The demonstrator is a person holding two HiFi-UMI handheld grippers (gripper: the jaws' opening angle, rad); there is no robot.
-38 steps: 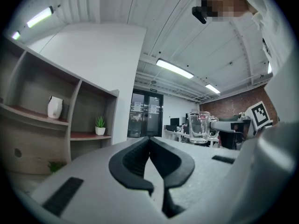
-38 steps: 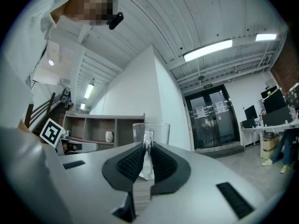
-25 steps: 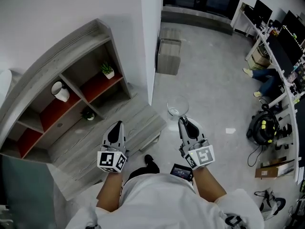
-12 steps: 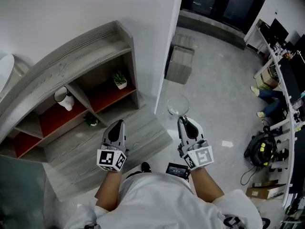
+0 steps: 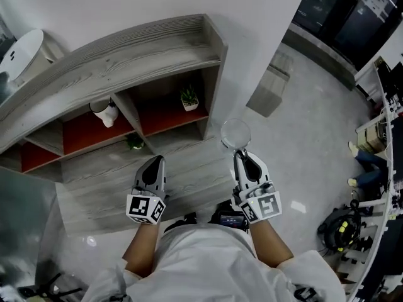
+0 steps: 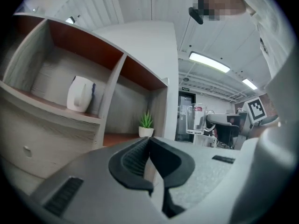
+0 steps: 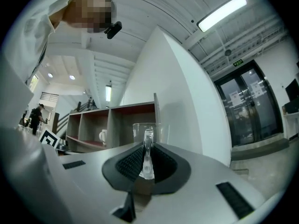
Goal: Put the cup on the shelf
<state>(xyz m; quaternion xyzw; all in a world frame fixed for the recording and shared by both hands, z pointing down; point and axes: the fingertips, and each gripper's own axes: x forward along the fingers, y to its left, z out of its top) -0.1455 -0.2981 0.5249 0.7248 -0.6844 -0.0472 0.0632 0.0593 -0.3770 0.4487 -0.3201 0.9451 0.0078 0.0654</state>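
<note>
Your right gripper (image 5: 242, 158) is clamped almost shut on the handle of the clear glass cup (image 5: 235, 134), which sits at 12 o'clock from its tips. In the right gripper view its ribbed pads (image 7: 132, 164) press on the thin glass handle from both sides, and the cup's body stands upright just beyond them. You hold the cup in the air just beside the right end of the shelf (image 5: 126, 49), in none of its compartments.

Your left gripper (image 5: 153, 163) is closed, its pads together with nothing between them. It is at 9 o'clock from the right one and level with it.

The shelf is grey wood grain with red back panels. A white mug (image 5: 105, 113) stands in one compartment, at 10 o'clock from your left gripper. A small potted plant (image 5: 188, 98) stands in the next compartment to the right, at 10 o'clock from the cup. A second bit of greenery (image 5: 133, 143) sits lower, near the left gripper's tips. A grey box (image 5: 269, 92) rests on the floor at 1 o'clock from the cup.
</note>
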